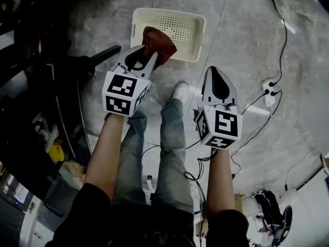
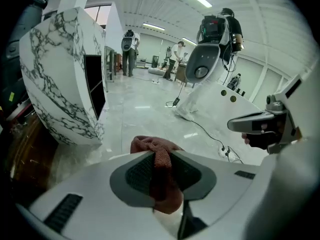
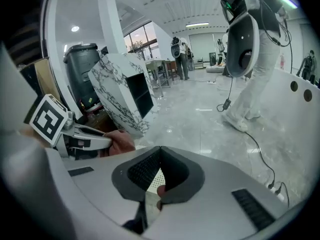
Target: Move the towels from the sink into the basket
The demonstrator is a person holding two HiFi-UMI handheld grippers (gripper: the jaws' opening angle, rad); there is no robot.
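A reddish-brown towel (image 1: 159,42) hangs bunched over the near edge of the cream perforated basket (image 1: 177,14), which stands on the grey floor. My left gripper (image 1: 149,56) is shut on it. In the left gripper view the towel (image 2: 147,144) is squeezed between the dark pads (image 2: 137,171) of the left gripper (image 2: 162,159) and bulges out past the tips. My right gripper (image 1: 215,70) hangs to the right of the basket, over bare floor. In its own view the right gripper (image 3: 159,151) has its tips touching and nothing between them. No sink is in view.
The person's legs and a white shoe (image 1: 181,91) are just before the basket. A dark chair base (image 1: 77,66) lies to the left. Cables and a power strip (image 1: 270,94) run over the floor at right. A marble-patterned counter (image 2: 60,74) stands nearby.
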